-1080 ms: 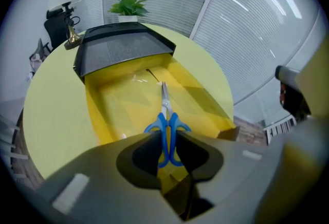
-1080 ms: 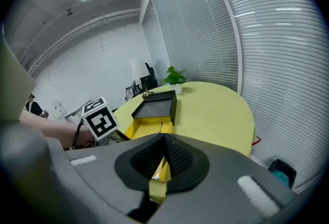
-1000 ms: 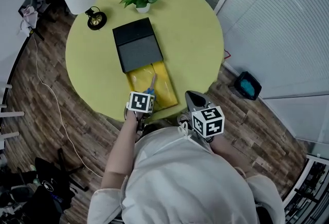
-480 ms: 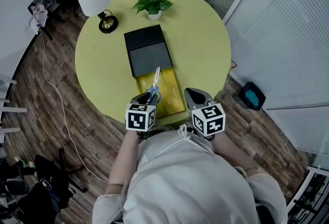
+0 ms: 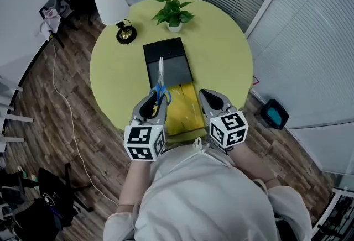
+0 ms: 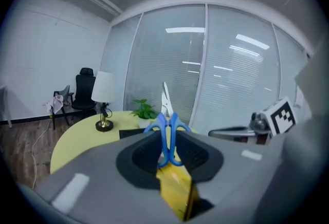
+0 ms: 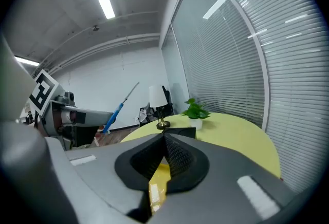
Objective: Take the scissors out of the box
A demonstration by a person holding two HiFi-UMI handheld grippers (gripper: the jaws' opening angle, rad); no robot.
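The round yellow-green table [image 5: 221,41] carries a black box [image 5: 167,62] at its middle, with the yellow tray [image 5: 187,113] drawn out of it to the near edge, which leaves the inside open on the person's side. The right gripper [image 5: 213,100] hangs just beside the tray's right edge with its jaws together on nothing, probably kept close to steady the box, while the left gripper [image 5: 157,100] is clamped on the blue handles of the scissors [image 5: 160,82]. They stand above the tray, seemingly clear of it, blades pointing away from the person, likely for safety.
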